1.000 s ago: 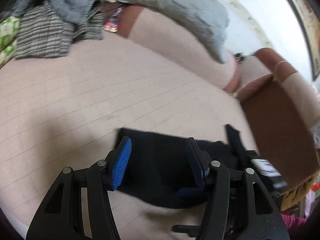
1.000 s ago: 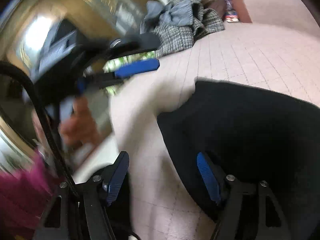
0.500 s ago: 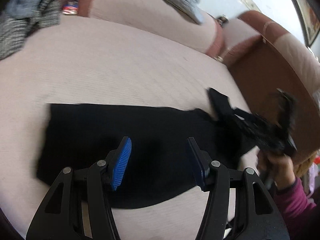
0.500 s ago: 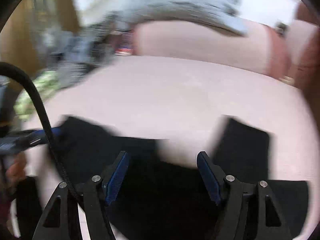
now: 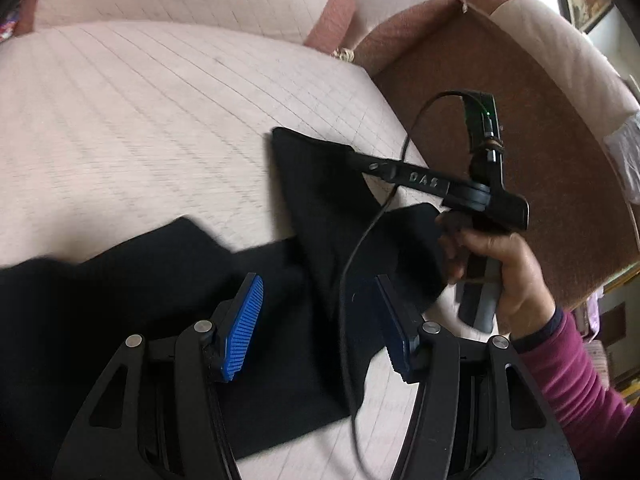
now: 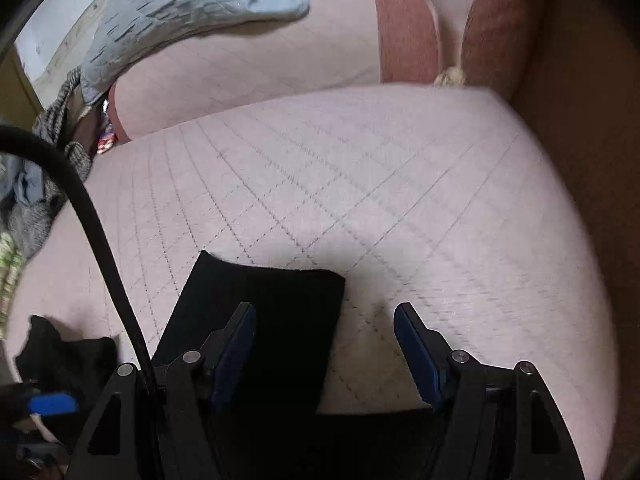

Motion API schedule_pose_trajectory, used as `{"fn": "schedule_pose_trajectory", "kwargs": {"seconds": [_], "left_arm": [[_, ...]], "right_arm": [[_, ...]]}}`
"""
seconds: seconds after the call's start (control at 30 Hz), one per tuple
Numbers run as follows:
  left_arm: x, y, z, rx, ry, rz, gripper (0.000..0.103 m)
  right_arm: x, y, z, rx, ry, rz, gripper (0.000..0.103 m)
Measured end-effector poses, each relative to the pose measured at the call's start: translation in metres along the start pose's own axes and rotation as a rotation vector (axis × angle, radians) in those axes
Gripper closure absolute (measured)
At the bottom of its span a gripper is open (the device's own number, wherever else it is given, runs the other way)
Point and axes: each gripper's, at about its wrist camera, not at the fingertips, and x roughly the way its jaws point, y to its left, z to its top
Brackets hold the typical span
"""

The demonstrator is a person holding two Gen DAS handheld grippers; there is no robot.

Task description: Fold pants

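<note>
Two grippers over black pants (image 5: 168, 280) spread on a pink quilted sofa seat (image 5: 140, 120). Left gripper (image 5: 318, 322): blue pads apart, nothing between them, hovering above dark cloth. Right of it, one pant leg (image 6: 264, 312) lies flat, hem away from camera. Right gripper (image 6: 324, 352): jaws apart, left pad above that leg, right pad above bare cushion. Brown armrest (image 5: 520, 128) far right.

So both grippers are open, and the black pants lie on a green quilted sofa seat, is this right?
Not quite: the sofa seat is pale pink, not green, as the right wrist view shows. The rest holds: the left gripper and right gripper are open, and the black pants lie on that quilted seat.
</note>
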Motion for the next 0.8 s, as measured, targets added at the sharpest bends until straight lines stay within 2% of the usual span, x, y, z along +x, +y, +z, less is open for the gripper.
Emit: {"fn": "schedule_pose_trajectory", "kwargs": {"seconds": [0.07,0.1,0.13,0.17,0.27,0.33,0.4,0.47,0.5,0.53,0.57,0.63,0.67,0.73,0.8], "left_arm": [[0.021,0.0,0.01,-0.027,0.02,0.021,0.048],[0.028,0.0,0.012,-0.039,0.032,0.021,0.048],[0.037,0.002,0.014,-0.056,0.045,0.017,0.048],[0.044,0.004,0.015,-0.078,0.06,0.005,0.048],[0.051,-0.003,0.021,-0.085,0.048,-0.017,0.05],[0.046,-0.011,0.022,-0.077,0.032,-0.099,0.063],[0.035,-0.034,0.02,-0.009,-0.027,-0.154,0.063],[0.029,-0.063,0.009,0.078,-0.044,-0.227,0.063],[0.029,-0.076,0.002,0.117,-0.032,-0.264,0.063],[0.031,-0.09,-0.006,0.167,-0.017,-0.286,0.063],[0.034,-0.105,-0.019,0.233,-0.001,-0.275,0.063],[0.041,-0.116,-0.035,0.293,0.026,-0.222,0.063],[0.044,-0.116,-0.043,0.303,0.046,-0.219,0.063],[0.045,-0.108,-0.057,0.287,0.089,-0.232,0.063],[0.043,-0.097,-0.065,0.274,0.099,-0.212,0.063]], "right_arm": [[0.011,0.0,0.0,-0.014,0.002,0.012,0.048],[0.011,0.003,0.0,-0.062,-0.033,-0.003,0.064],[0.01,0.002,-0.001,-0.079,-0.04,0.01,0.091],[0.007,0.001,0.001,-0.075,-0.048,0.037,0.096],[-0.022,0.0,-0.001,-0.098,-0.133,0.091,0.096],[-0.053,-0.003,-0.003,-0.098,-0.202,0.128,0.097],[-0.096,-0.017,-0.01,-0.083,-0.284,0.16,0.097],[-0.123,-0.028,-0.02,-0.062,-0.332,0.164,0.097],[-0.142,-0.046,-0.032,-0.038,-0.352,0.138,0.097],[-0.151,-0.058,-0.043,-0.025,-0.357,0.071,0.096],[-0.158,-0.07,-0.055,-0.027,-0.346,-0.032,0.093],[-0.165,-0.099,-0.07,-0.008,-0.282,-0.249,0.048],[-0.17,-0.109,-0.078,0.011,-0.267,-0.264,0.048],[-0.188,-0.133,-0.097,0.077,-0.253,-0.171,0.048],[-0.201,-0.145,-0.112,0.112,-0.264,-0.101,0.048]]}}
